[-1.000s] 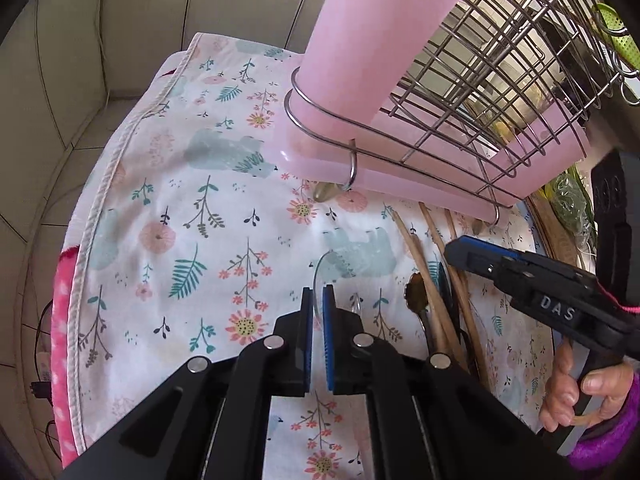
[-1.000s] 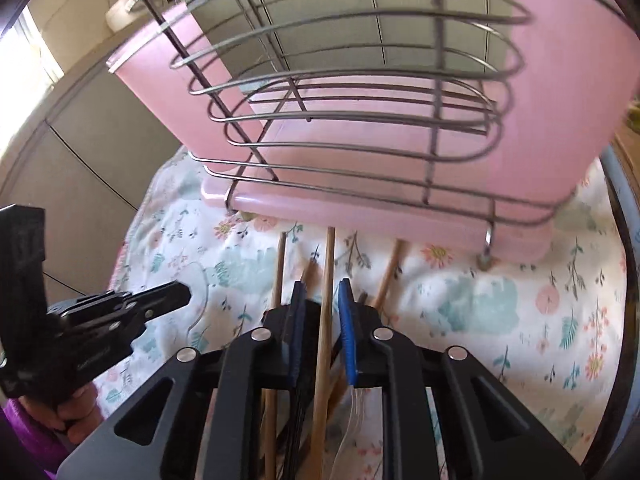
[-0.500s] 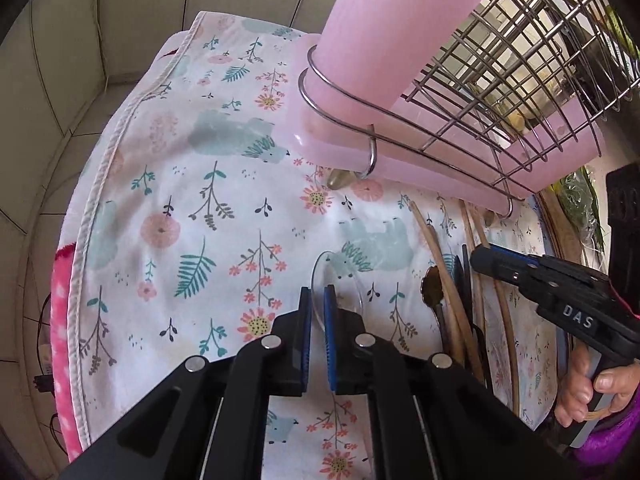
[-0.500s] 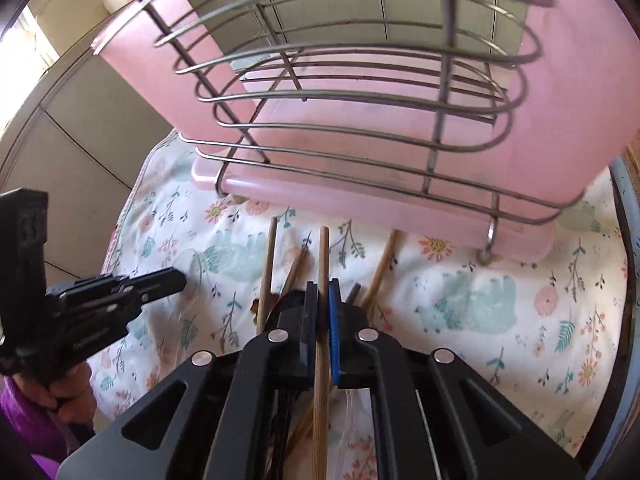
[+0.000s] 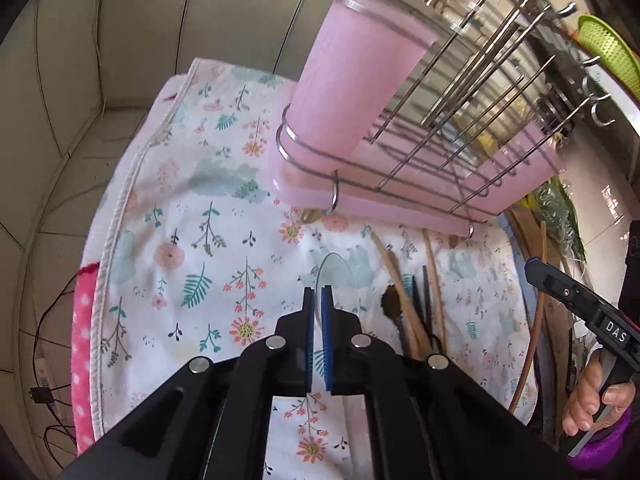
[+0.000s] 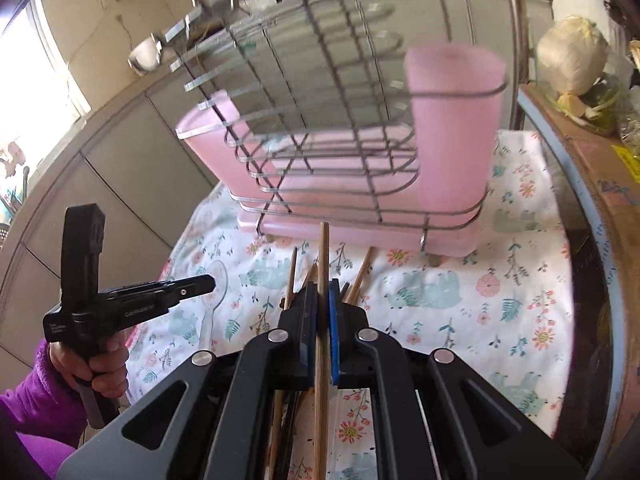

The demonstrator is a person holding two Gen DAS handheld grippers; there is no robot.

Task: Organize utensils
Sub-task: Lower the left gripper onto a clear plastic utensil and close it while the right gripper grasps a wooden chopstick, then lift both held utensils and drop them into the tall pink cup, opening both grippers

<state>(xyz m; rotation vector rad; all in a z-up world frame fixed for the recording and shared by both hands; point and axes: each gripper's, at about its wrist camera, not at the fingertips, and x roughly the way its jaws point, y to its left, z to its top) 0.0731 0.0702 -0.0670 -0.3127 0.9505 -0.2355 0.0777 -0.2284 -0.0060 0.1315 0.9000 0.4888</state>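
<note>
1. My left tongs [image 5: 316, 296] are sitting nearly closed, the blue pads leaving only a thin slit, and a clear plastic spoon [image 6: 212, 300] is passing through that slit; its handle seems pinched there, with its round bowl lying on the cloth just ahead of the tips.
2. My left hand [image 6: 102, 364], in a purple sleeve, is wrapping around the black pistol grip, holding the tongs low and level over the left side of the cloth.
3. The floral cloth [image 5: 192, 248] is lying flat, white with pink flowers, teal leaves and pale elephants, edged with a stitched hem.
4. A pink plastic cup [image 5: 352, 80], smooth and matte, is standing in the wire ring at one end of the chrome wire drying rack [image 6: 320, 140], which is resting on a pink drip tray [image 6: 360, 236] at the back of the cloth.
5. My right tongs [image 6: 323, 300] are clamping tight on a wooden chopstick [image 6: 323, 256], round and pale, which is running straight forward between the pads with its tip reaching the tray's front edge.
6. The remaining wooden chopsticks [image 5: 400, 280] and a dark spoon [image 5: 390, 300] are lying in a loose bundle on the cloth beneath and beside the right tongs.
7. My right hand [image 5: 592, 400] is gripping its handle at the cloth's right edge.
</note>
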